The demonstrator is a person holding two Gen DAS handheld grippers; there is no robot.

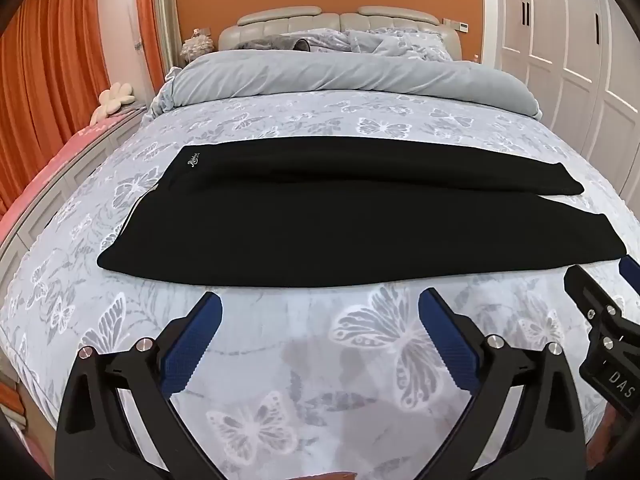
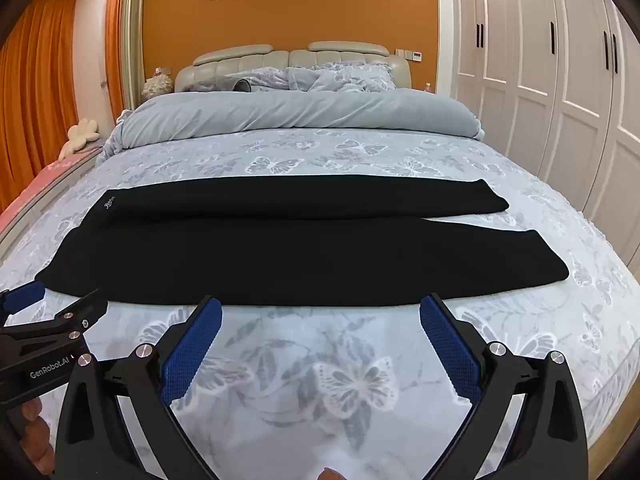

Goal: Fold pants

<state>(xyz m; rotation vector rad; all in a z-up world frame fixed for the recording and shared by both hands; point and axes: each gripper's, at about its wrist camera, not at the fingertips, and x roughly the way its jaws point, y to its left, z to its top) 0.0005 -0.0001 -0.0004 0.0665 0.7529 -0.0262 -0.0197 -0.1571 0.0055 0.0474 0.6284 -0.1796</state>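
Observation:
Black pants lie flat across the bed, waistband at the left with a small white logo, the two legs running right and splitting apart near the cuffs. They also show in the right wrist view. My left gripper is open and empty, just short of the pants' near edge. My right gripper is open and empty, also just in front of the near edge. The right gripper shows at the right edge of the left wrist view; the left gripper shows at the left edge of the right wrist view.
The bed has a grey-blue butterfly-print cover. A folded light blue duvet and pillows lie at the head. White wardrobe doors stand to the right. Orange curtains and a low bench are at the left.

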